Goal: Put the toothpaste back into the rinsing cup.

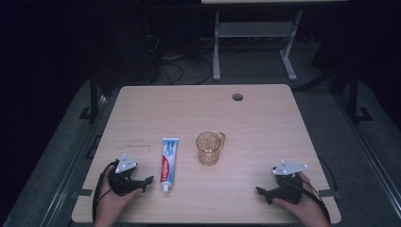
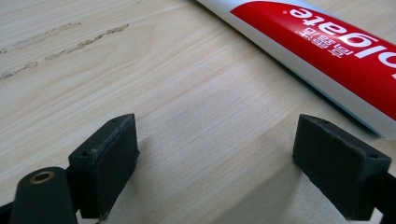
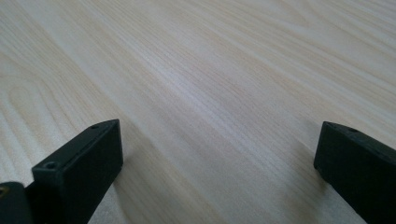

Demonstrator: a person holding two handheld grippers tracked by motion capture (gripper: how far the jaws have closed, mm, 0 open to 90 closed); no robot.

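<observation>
From the high view I see the pale wood tabletop point(image 1: 265, 118) with a toothpaste tube point(image 1: 169, 163) lying flat left of centre, cap toward me. An amber glass mug point(image 1: 208, 148) stands upright just to the tube's right, apart from it, handle to the right. My left tongs point(image 1: 142, 182) sit at the near left edge in my left hand point(image 1: 113, 201), pointing right toward the tube's cap end, close to it but not touching. My right tongs point(image 1: 263, 193) sit at the near right in my right hand point(image 1: 302, 208), pointing left, well apart from the mug. A round hole point(image 1: 237, 97) is at the far side.

In the left gripper view my left tongs point(image 2: 215, 163) are spread wide with bare wood between them; the red and white tube point(image 2: 327, 51) runs across the upper right, just beyond the right jaw.

In the right gripper view my right tongs point(image 3: 217, 168) are likewise spread wide over bare tabletop point(image 3: 210, 79), holding nothing.
</observation>
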